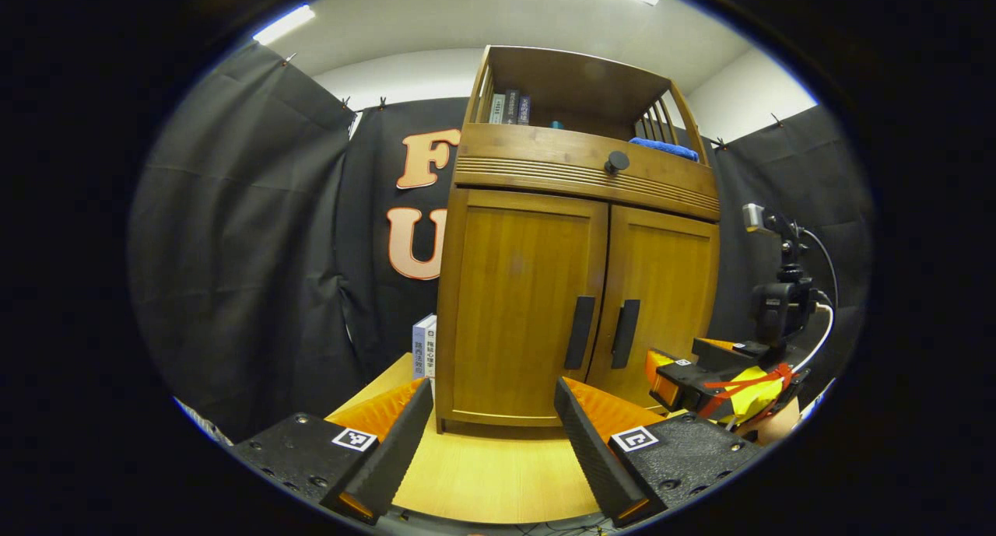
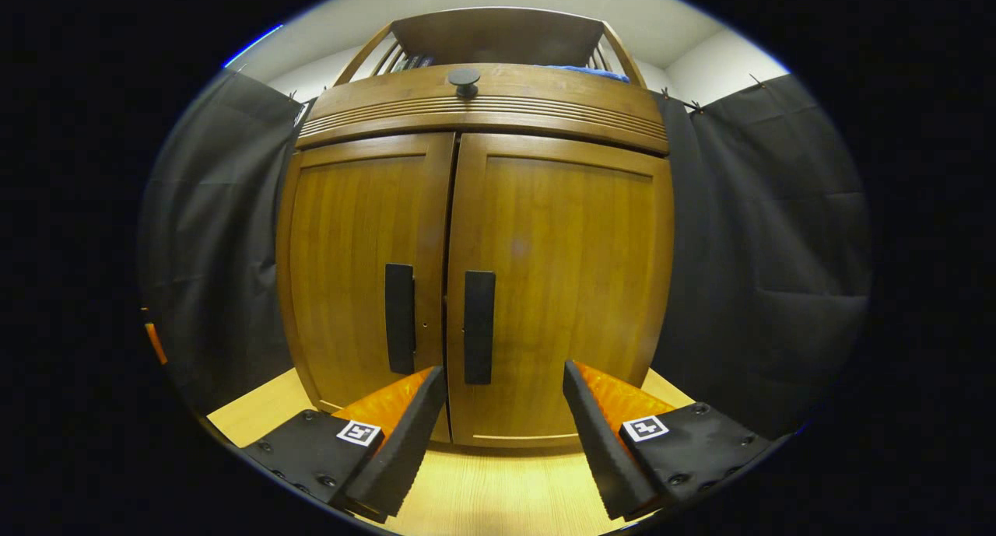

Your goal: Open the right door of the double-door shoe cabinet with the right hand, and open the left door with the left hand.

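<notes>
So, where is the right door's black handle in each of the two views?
Left gripper view: the right handle stands right of centre, just above the right finger of the left gripper.
Right gripper view: it stands near the centre, above the gap of the right gripper.
Shared landmark: the round black knob on the drawer above the doors.

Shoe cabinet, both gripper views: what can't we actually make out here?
- Inside of the shoe cabinet: hidden in both views by the shut left door and right door.
- Top shelf: in the right gripper view mostly blocked by the drawer front.
- Books on that shelf: too small in the left gripper view to read.
- Right gripper: in the left gripper view its fingers overlap, gap unclear.
</notes>
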The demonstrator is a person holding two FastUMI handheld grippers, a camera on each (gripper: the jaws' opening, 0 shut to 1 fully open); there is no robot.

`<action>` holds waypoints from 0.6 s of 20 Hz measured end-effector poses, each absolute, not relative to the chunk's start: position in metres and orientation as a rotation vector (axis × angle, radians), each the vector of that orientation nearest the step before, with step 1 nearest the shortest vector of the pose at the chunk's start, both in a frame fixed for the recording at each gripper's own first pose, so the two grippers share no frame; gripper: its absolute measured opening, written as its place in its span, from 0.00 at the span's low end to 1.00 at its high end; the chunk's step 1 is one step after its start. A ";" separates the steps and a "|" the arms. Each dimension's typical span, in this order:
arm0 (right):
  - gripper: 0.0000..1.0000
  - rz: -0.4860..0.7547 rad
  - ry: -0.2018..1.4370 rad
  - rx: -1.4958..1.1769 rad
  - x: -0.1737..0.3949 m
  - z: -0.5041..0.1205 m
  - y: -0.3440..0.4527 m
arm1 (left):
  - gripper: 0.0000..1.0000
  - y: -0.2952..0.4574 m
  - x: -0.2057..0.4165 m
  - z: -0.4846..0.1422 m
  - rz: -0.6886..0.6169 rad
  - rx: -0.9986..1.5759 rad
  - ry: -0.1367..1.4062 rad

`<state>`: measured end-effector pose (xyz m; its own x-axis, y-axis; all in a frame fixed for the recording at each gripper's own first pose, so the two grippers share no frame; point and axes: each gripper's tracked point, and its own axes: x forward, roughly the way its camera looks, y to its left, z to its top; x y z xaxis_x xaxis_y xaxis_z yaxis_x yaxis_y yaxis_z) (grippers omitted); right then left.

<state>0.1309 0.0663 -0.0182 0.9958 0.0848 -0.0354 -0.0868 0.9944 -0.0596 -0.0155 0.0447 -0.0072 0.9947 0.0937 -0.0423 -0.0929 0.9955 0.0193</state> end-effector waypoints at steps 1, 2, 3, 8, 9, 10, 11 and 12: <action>0.94 0.087 0.034 -0.068 0.139 -0.020 0.070 | 0.92 0.049 -0.017 -0.009 0.102 0.019 0.048; 0.94 0.086 0.037 -0.071 0.147 -0.022 0.072 | 0.92 0.052 -0.017 -0.011 0.110 0.019 0.053; 0.98 0.086 0.035 -0.072 0.155 -0.022 0.074 | 0.92 0.056 -0.015 -0.012 0.117 0.019 0.058; 0.94 0.075 0.038 -0.057 0.199 -0.022 0.077 | 0.98 0.072 -0.016 -0.013 0.147 0.026 0.059; 0.94 0.071 0.039 -0.057 0.206 -0.021 0.078 | 0.98 0.075 -0.016 -0.013 0.153 0.028 0.060; 0.94 0.069 0.041 -0.055 0.213 -0.021 0.078 | 0.95 0.078 -0.015 -0.013 0.158 0.028 0.062; 0.94 0.072 0.041 -0.054 0.219 -0.021 0.079 | 0.95 0.080 -0.016 -0.014 0.163 0.028 0.064; 0.98 0.075 0.039 -0.054 0.225 -0.020 0.080 | 0.95 0.083 -0.015 -0.014 0.168 0.028 0.066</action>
<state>0.2252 0.0804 -0.0204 0.9964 0.0738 -0.0407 -0.0759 0.9957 -0.0526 -0.0154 0.0833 -0.0142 0.9837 0.1683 -0.0635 -0.1665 0.9855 0.0332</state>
